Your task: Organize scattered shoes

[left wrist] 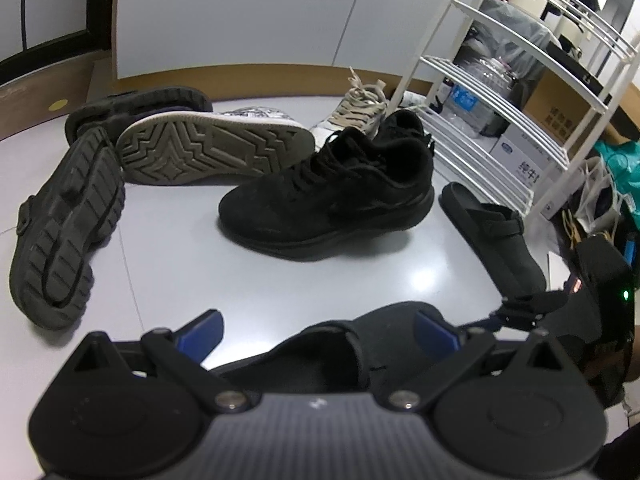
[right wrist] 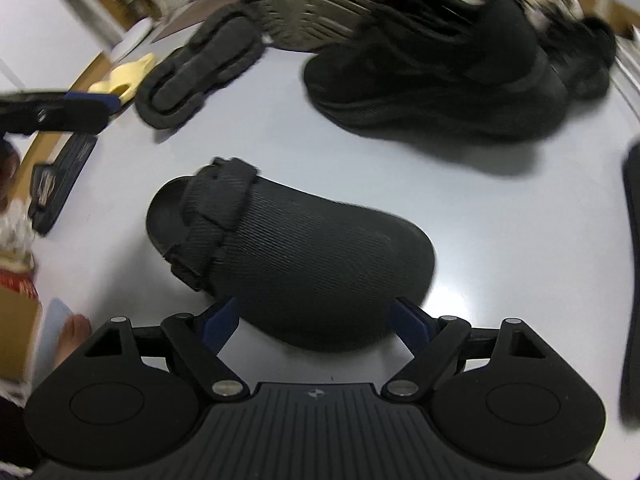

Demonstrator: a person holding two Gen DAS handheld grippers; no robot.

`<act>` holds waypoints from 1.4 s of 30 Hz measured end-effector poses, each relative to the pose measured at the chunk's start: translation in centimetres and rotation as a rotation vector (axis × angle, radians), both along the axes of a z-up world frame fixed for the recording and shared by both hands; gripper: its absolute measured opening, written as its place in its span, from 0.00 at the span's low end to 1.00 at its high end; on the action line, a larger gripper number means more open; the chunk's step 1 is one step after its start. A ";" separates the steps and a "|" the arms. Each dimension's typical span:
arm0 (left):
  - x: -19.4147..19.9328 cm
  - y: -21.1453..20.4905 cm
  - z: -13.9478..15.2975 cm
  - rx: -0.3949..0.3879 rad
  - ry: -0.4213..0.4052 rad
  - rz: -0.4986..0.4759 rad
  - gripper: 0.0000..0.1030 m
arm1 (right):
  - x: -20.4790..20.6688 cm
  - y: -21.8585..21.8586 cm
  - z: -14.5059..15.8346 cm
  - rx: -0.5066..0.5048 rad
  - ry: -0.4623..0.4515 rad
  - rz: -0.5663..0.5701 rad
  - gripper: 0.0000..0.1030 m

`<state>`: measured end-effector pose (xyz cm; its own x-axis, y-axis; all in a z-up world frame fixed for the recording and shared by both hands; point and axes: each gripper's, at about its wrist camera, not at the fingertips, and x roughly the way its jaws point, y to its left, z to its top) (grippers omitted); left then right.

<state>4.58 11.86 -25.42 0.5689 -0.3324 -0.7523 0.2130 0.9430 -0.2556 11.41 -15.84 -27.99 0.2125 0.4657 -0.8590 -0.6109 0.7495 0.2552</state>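
A black strapped clog (right wrist: 304, 256) lies upright on the grey floor, toe toward my right gripper (right wrist: 316, 322). That gripper is open, its blue pads (right wrist: 222, 324) close beside the toe's two sides, and the clog shows no squeeze. In the left wrist view the same clog (left wrist: 340, 352) lies under my left gripper (left wrist: 318, 332), heel end nearest. The left gripper is open wide, its pads (left wrist: 200, 332) clear of the shoe. The right gripper (left wrist: 516, 308) comes in from the right there. The matching clog (left wrist: 492, 232) lies by the rack.
A black sneaker (left wrist: 328, 200) stands mid-floor with its twin (left wrist: 404, 124) behind it. Overturned shoes lie to the left: a pale-soled one (left wrist: 212, 148) and a dark chunky one (left wrist: 64, 228). A white shoe rack (left wrist: 500, 100) stands at right, a beige laced sneaker (left wrist: 360, 104) beside it. A yellow slipper (right wrist: 124, 76) lies at the wall.
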 end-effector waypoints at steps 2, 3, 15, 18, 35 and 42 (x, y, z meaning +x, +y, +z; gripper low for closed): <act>-0.1 0.1 0.0 -0.001 0.001 0.000 0.99 | -1.7 1.3 0.2 -0.006 -0.034 0.017 0.85; -0.1 0.1 0.0 -0.002 0.001 0.001 0.99 | -1.5 1.5 0.3 -0.014 -0.063 0.029 0.86; 0.3 -0.1 -0.6 -0.005 0.018 0.017 0.99 | -0.8 3.8 0.1 0.008 -0.158 0.186 0.93; 0.3 -0.3 -0.7 -0.002 0.025 0.008 0.99 | -1.9 5.1 -0.4 -0.004 -0.205 0.281 0.94; 1.1 -2.3 -4.8 0.007 0.095 -0.058 0.97 | -0.9 3.5 -0.7 -0.067 -0.240 0.337 0.71; 2.2 -4.0 -6.4 0.054 0.094 -0.134 0.97 | -0.4 0.0 -0.4 -0.043 -0.166 0.204 0.71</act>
